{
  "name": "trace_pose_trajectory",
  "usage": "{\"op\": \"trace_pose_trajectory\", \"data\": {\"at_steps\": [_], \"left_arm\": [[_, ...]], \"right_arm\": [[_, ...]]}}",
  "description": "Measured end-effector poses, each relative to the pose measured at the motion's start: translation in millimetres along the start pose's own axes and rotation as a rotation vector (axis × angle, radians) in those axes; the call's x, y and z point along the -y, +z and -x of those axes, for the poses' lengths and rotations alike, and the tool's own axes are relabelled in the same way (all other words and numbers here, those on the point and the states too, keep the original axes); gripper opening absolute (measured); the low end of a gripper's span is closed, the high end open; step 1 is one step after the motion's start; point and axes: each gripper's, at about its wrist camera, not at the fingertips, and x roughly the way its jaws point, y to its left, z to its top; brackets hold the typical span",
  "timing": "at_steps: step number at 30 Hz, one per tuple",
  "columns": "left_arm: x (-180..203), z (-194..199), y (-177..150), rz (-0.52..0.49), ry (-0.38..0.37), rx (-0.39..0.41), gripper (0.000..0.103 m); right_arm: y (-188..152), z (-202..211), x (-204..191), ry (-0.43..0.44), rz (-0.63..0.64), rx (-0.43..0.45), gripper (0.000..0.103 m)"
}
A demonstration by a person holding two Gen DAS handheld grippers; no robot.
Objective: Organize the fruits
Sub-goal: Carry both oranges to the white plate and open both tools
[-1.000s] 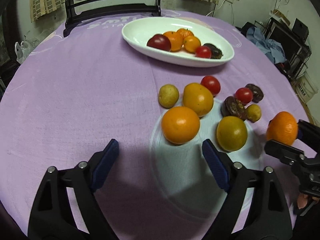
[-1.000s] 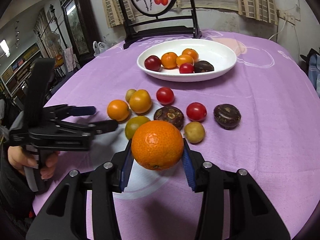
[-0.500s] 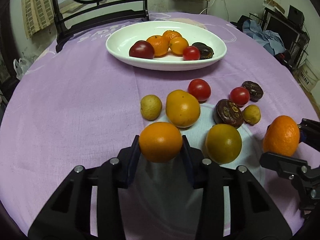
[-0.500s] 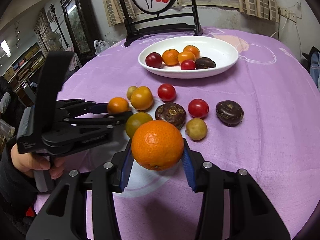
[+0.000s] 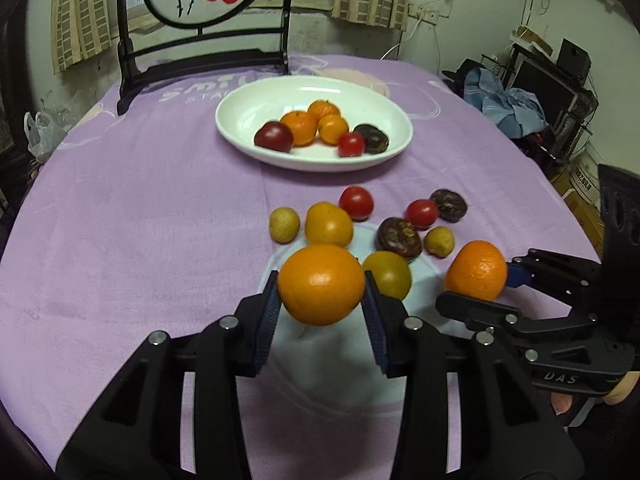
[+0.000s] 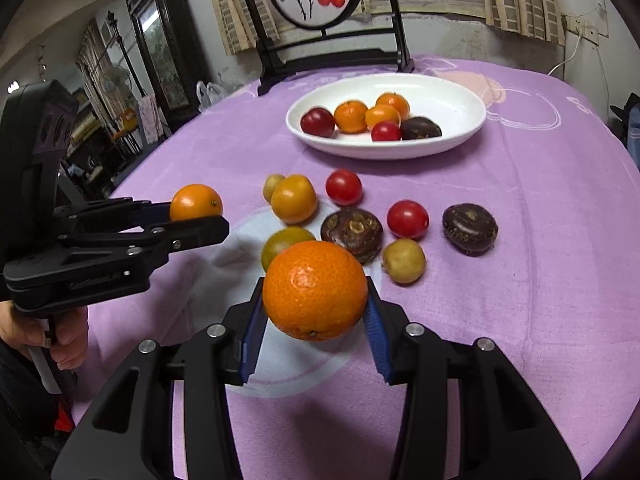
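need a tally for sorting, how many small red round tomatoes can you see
3. One small red round tomato lies in the white oval dish. Two sit on the purple tablecloth: one nearer the dish, one between the two dark brown fruits. None seem hidden.

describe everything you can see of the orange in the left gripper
The orange is round, smooth-skinned and bright orange, with a small glossy highlight and, in the right wrist view, a tiny dark dot on its skin. It is clamped at its sides between the blue pads of the left gripper, whose jaws have just closed on it. It hangs clear of the purple tablecloth, touching only the pads.
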Motion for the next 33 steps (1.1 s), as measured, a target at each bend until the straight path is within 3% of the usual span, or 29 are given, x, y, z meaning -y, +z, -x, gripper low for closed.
{"op": "trace_pose_trajectory", "data": {"at_steps": [7, 13, 23, 30, 33], "left_arm": [[2.4, 10.8, 29.2, -0.011, -0.014, 0.034, 0.04], [-2.8, -5.6, 71.0, -0.003, -0.011, 0.049, 0.04], [-27.5, -84.7, 137.3, 0.096, 0.021, -0.015, 0.04], [-46.0, -129.4, 152.9, 0.154, 0.062, -0.066, 0.041], [-49.0, -131.7, 152.8, 0.167, 0.079, -0.04, 0.063]], "right_arm": [[18.6, 24.6, 1.1, 0.034, -0.024, 0.066, 0.046], [59.8, 28.6, 9.8, -0.061, 0.034, 0.078, 0.046], [125.5, -50.7, 39.1, -0.153, 0.056, 0.012, 0.046], [149.8, -97.5, 61.7, -0.201, 0.041, -0.032, 0.046], [151.3, -107.4, 67.0, -0.211, 0.03, -0.061, 0.052]]}}
